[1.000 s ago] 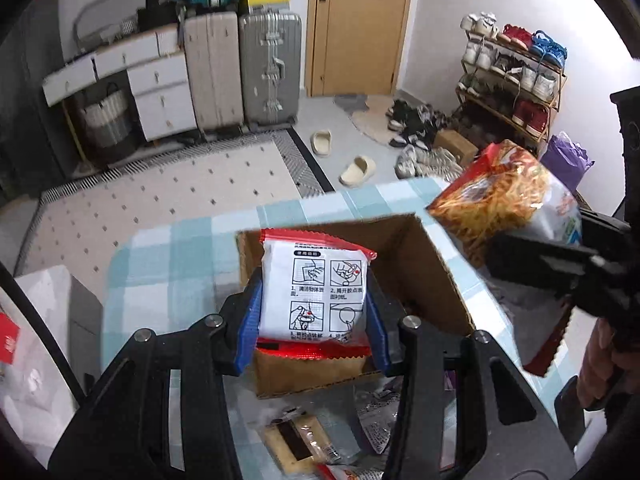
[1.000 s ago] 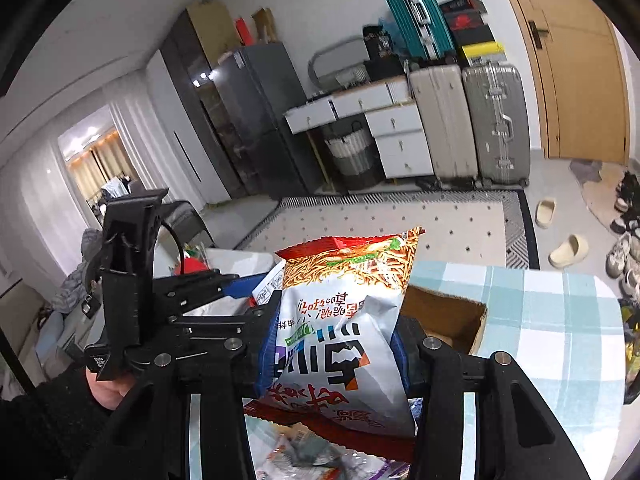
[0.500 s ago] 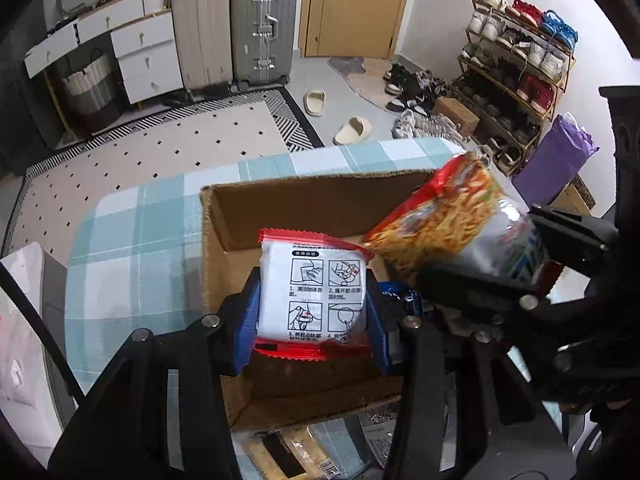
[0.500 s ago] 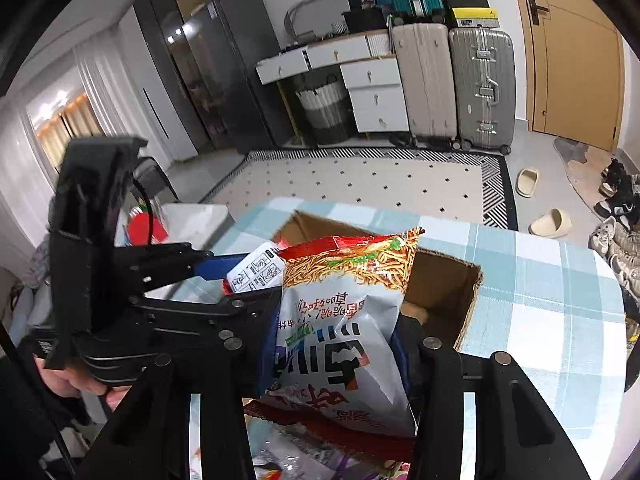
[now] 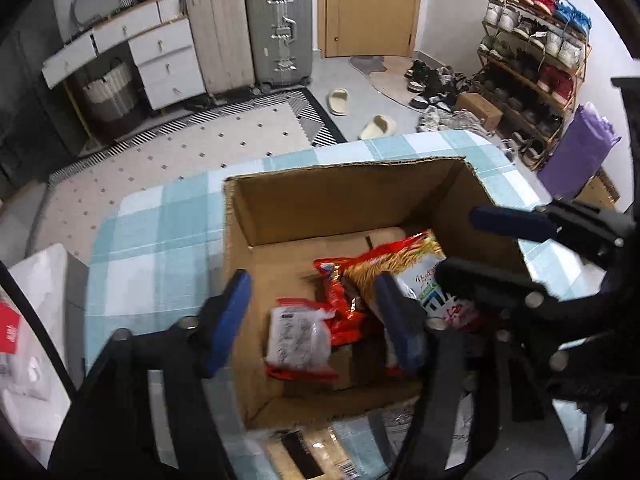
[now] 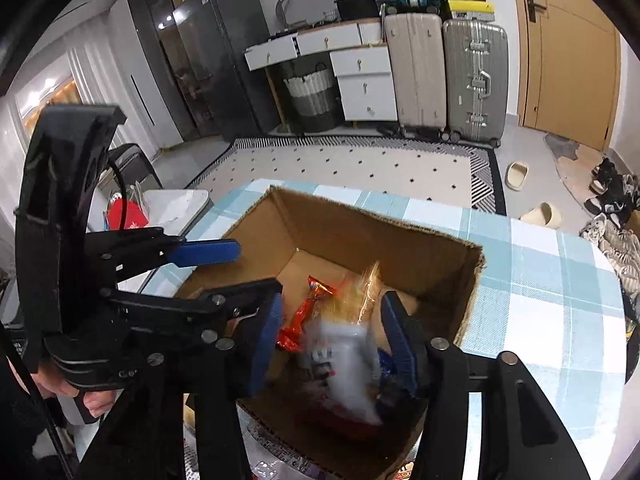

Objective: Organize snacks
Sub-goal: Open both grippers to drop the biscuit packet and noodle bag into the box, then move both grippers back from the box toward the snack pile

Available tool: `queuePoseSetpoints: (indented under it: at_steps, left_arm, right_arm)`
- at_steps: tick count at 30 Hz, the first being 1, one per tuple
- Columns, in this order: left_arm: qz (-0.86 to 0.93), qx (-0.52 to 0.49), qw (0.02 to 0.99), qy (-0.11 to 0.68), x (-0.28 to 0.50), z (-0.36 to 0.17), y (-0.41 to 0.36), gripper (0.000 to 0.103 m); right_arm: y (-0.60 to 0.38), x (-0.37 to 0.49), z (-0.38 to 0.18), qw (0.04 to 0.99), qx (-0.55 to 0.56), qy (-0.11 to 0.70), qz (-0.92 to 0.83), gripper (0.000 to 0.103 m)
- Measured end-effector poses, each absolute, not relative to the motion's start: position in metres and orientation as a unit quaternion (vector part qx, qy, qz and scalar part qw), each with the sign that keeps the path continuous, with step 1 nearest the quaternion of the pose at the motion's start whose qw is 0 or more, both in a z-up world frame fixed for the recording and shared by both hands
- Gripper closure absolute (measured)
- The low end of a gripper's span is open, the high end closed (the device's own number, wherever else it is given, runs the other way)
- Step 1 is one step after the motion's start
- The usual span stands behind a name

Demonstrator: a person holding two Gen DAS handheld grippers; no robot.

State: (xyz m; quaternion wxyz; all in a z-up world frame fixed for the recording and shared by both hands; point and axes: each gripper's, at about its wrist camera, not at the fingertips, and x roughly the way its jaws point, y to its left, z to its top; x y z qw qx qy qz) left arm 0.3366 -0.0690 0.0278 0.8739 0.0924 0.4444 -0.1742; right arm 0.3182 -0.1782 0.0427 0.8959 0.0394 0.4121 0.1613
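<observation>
Both packets have left the grippers since half a second ago: the white packet [image 5: 298, 338] that was clamped in the left gripper [image 5: 312, 320] now lies on the floor of the box [image 5: 348, 192], and the noodle bag [image 5: 408, 268] that the right gripper [image 6: 332, 340] held is down inside it too. In the left wrist view the left gripper's blue fingers [image 5: 230, 316] stand wide apart over the box's near half, with nothing between them but the packet lying below. The noodle bag rests toward 3 o'clock of the white packet, its orange end pointing to the far wall, and a red wrapper [image 5: 340, 300] lies between the two, touching both.

From the right wrist view the right gripper's fingers [image 6: 266, 340] are also spread, straddling the noodle bag [image 6: 348, 356], which is blurred; whether it touches either pad cannot be told. The red wrapper [image 6: 300, 320] shows at 10 o'clock of it. The left gripper [image 6: 224, 272] reaches in from 9 o'clock, one blue finger [image 6: 204, 252] outside the box wall [image 6: 360, 236].

The box sits on a blue-checked cloth [image 5: 160, 232]. More packets [image 5: 308, 452] lie on the cloth at 6 o'clock, just outside the near wall.
</observation>
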Motion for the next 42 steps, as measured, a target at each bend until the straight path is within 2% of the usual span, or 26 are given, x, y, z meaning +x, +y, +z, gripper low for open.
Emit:
queuePoseSetpoints:
  at_steps: [5,8,12,16,18,20,23,25,28,34,42]
  left_arm:
    - [-0.173,0.100,0.889,0.411,0.308,0.045,-0.066,0.025]
    - [-0.170,0.092,0.902,0.386,0.286,0.060,-0.063,0.024]
    - [-0.153,0.076,0.921,0.350,0.249,0.086,-0.052,0.022]
    - [-0.135,0.066,0.938,0.311,0.207,0.108,-0.036,0.018]
    - [-0.131,0.060,0.944,0.296,0.183,0.113,-0.030,0.013]
    - [-0.125,0.058,0.948,0.287,0.161,0.118,-0.027,0.001]
    - [-0.113,0.058,0.958,0.257,0.123,0.122,-0.018,0.001]
    - [-0.112,0.063,0.961,0.245,0.100,0.122,-0.017,0.001]
    - [-0.099,0.077,0.964,0.234,0.061,0.115,-0.016,0.001]
    - [-0.098,0.058,0.962,0.247,0.010,0.089,-0.005,0.001]
    - [-0.100,0.035,0.952,0.289,-0.007,0.037,-0.003,0.001]
  right_arm:
    - [-0.188,0.297,0.057,0.908,0.040,0.387,0.155,0.042]
    - [-0.196,0.277,0.070,0.916,0.060,0.363,0.159,0.039]
    - [-0.209,0.228,0.092,0.936,0.074,0.309,0.153,0.027]
    - [-0.219,0.176,0.109,0.953,0.073,0.262,0.136,0.027]
    - [-0.224,0.151,0.113,0.958,0.080,0.243,0.130,0.027]
    - [-0.225,0.124,0.114,0.957,0.083,0.241,0.138,0.027]
    - [-0.220,0.099,0.109,0.956,0.080,0.244,0.142,0.027]
    - [-0.215,0.080,0.102,0.957,0.072,0.248,0.132,0.018]
    - [-0.206,0.057,0.092,0.960,0.071,0.251,0.105,0.012]
    - [-0.190,0.033,0.074,0.961,0.038,0.269,0.052,0.006]
    - [-0.179,0.022,0.050,0.953,0.003,0.299,0.039,0.006]
